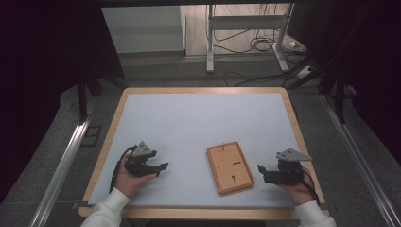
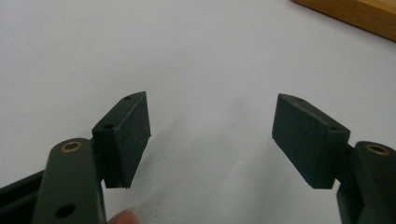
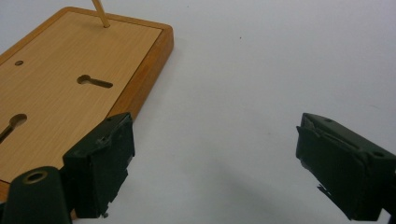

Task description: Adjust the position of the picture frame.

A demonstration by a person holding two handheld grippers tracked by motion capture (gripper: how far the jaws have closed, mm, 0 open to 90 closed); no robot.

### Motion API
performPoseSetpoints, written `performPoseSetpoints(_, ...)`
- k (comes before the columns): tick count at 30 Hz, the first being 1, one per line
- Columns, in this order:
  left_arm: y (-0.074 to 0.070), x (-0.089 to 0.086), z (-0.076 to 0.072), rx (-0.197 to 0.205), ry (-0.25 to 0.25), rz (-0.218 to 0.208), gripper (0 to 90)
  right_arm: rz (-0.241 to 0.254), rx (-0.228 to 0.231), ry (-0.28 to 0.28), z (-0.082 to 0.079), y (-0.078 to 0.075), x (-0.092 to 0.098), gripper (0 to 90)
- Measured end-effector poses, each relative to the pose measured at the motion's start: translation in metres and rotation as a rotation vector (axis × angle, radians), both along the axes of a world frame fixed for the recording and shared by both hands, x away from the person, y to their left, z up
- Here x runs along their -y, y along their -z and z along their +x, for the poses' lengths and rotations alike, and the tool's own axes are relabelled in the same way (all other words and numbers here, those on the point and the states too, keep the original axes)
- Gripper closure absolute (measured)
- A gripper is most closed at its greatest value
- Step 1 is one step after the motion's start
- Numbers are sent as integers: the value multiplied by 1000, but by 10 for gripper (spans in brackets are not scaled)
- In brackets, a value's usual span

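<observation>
Wooden board point(image 1: 230, 167) lower centre of high view, keyhole slots up, no readable writing. Left gripper point(image 1: 162, 168) lower left, jaws apart, empty. Right gripper point(image 1: 260, 171) lower right, jaws apart, empty.

Dim workroom around a pale-topped table

The table point(image 1: 198, 118) has a whitish surface framed by a light wooden edge and stands on grey floor point(image 1: 156, 71). Beyond it a white metal stand point(image 1: 246, 23) rises on two legs, with black cables point(image 1: 257, 45) looped on the floor by it. Dark curtains point(image 1: 47, 56) close both sides, and metal rails point(image 1: 61, 165) run along the floor
</observation>
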State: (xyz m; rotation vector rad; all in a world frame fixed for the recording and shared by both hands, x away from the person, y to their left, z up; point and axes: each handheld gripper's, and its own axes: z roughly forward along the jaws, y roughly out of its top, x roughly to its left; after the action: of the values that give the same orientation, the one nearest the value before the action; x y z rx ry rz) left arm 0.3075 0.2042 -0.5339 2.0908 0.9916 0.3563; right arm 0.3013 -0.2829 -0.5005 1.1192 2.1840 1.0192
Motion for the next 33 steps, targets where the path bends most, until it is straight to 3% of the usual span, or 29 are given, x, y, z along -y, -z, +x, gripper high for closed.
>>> performPoseSetpoints(4,1,-1,-1,4,2,13,273,1,12,-14,-2,3,5,124)
performPoseSetpoints(7,1,-2,-3,3,-2,4,273,11,3,-14,-2,4,6,131)
performPoseSetpoints(8,1,-4,-4,7,-5,3,273,26,-22,-15,0,5,6,139)
performPoseSetpoints(15,-3,-5,-9,2,-22,-30,262,30,-22,-12,-1,2,2,168)
performPoseSetpoints(17,-5,-4,-9,12,-18,-28,263,27,-43,-24,-1,3,2,187)
performPoseSetpoints(25,-6,3,-5,13,8,-15,278,32,-46,-17,-3,4,3,184)
performPoseSetpoints(30,-12,4,-5,14,-3,-23,279,35,-57,-19,-2,5,4,184)
performPoseSetpoints(33,-25,11,-7,37,12,-18,279,37,-56,-22,-3,5,3,184)
